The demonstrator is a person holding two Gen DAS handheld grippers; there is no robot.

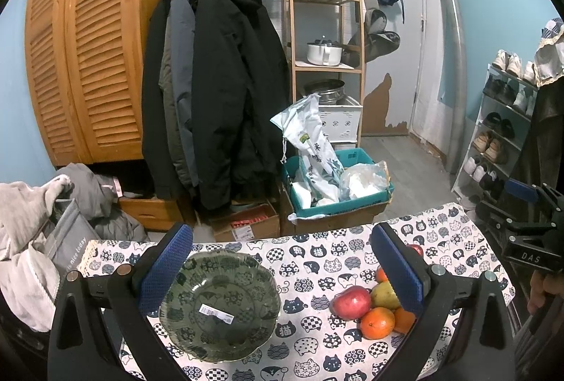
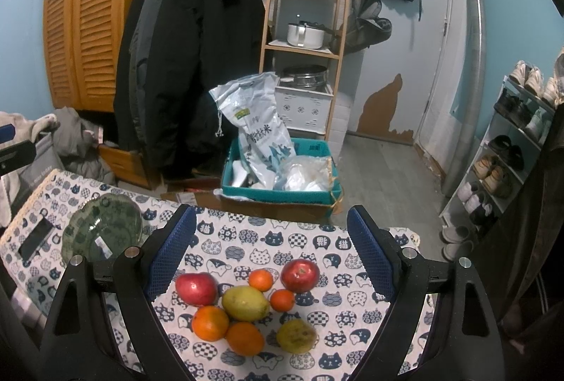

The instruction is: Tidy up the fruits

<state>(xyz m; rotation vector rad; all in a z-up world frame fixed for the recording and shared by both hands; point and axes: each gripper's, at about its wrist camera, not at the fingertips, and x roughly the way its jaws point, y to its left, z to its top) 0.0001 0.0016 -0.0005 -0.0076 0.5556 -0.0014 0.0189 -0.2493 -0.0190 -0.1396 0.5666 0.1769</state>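
Right wrist view: right gripper (image 2: 271,243) wide open, empty, above fruits (image 2: 246,303).

Left gripper (image 1: 282,261) and right gripper (image 2: 271,240) both spread wide, fingers empty

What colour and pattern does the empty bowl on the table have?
The bowl is dark green glass with a printed pattern and a scalloped rim; it shows best in the left wrist view.
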